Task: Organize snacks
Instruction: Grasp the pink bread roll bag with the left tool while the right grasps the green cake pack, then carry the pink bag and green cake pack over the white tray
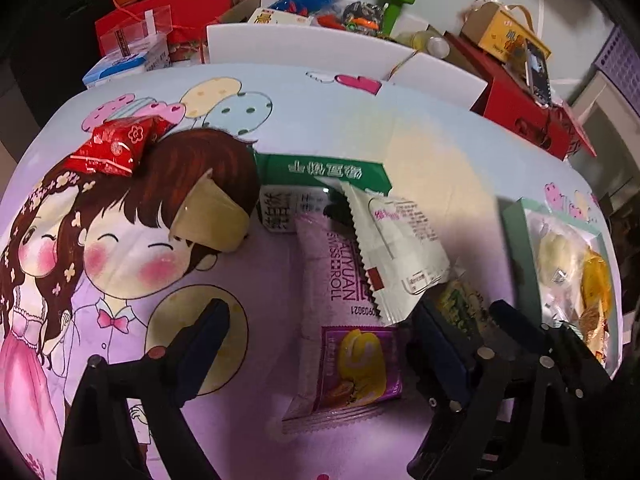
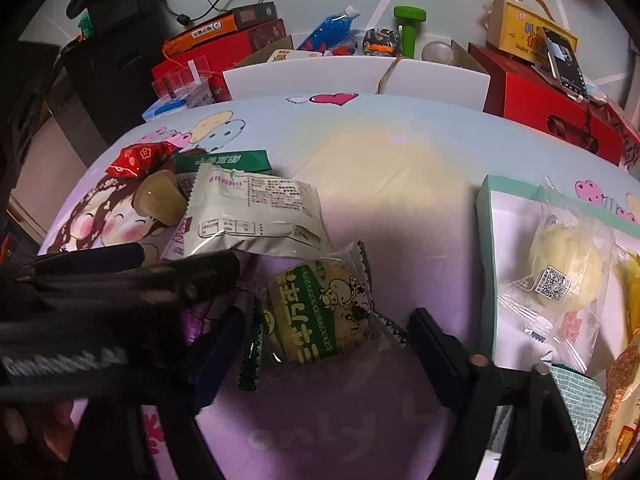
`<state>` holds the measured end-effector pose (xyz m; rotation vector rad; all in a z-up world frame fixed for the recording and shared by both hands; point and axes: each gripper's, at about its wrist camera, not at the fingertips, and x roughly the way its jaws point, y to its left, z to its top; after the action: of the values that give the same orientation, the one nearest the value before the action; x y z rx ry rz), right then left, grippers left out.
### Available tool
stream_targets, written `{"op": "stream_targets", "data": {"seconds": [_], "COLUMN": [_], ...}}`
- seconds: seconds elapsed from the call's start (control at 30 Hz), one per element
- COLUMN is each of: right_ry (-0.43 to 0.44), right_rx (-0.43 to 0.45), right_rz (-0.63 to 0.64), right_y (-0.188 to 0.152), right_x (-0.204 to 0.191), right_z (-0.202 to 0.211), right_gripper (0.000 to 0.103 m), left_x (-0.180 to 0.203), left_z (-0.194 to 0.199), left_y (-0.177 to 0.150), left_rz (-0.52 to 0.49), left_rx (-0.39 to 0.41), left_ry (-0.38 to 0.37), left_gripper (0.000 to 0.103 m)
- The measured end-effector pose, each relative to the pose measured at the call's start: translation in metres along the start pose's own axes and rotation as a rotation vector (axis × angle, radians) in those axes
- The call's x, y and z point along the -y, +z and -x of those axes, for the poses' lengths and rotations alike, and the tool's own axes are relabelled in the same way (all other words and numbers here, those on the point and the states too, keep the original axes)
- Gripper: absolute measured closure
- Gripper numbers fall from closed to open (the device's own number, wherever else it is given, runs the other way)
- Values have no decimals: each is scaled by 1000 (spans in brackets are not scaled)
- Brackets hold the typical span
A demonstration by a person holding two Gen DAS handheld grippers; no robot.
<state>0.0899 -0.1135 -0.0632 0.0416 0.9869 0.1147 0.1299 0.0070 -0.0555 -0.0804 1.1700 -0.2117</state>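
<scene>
Crinkled plastic film covers every loose snack on the cartoon-printed tablecloth (image 1: 120,264).

Left wrist view: the left gripper (image 1: 320,344) is seen with its jaws wide, straddling a pink Swiss-roll packet (image 1: 344,320) without the pads pressing it. A white sachet (image 1: 400,248) is laid across that packet's upper part; a green box (image 1: 324,172), a jelly cup (image 1: 208,216) and a red candy pack (image 1: 116,148) are placed beyond.

Right wrist view: the right gripper (image 2: 328,344) is held open around a green cookie packet (image 2: 320,312), both fingers beside it and neither touching. The teal-rimmed tray (image 2: 486,240) at the right is already stocked with wrapped pastries.

Handling: the packets are judged light, soft and slippery, the contents crushable. A hold across the middle of the body is advised, not on the serrated end seals.
</scene>
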Motion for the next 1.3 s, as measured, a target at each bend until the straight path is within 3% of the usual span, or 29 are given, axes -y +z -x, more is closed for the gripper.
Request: {"op": "stream_targets", "data": {"seconds": [0.03,0.13,0.23,0.43,0.73,1.3], "right_ry": [2,10,15,15,18,-6], "right_rx": [1,4,4,7,19,133], "right_rz": [-2,-17,-16,-13,-9,-77], "right_y": [0,0,0,0,-2,-6], "right_x": [1,4,5,4,5,31], "right_z": [1,3,4,8,19,82], "right_gripper": [24,33,35,40,42,42], "left_x": [-1,-3,-2,-10,-22,0], "left_z": [-1,0,2,6,20,67], "left_y": [0,-1,-2,-4,-8,-3], "left_rz": [2,11,3,15,41,-1], "left_rx": [-2,-2,3,-7,8,138], "left_ry": [5,-13,-34,-35,25,24], "left_gripper": [24,38,60,63,64,64]}}
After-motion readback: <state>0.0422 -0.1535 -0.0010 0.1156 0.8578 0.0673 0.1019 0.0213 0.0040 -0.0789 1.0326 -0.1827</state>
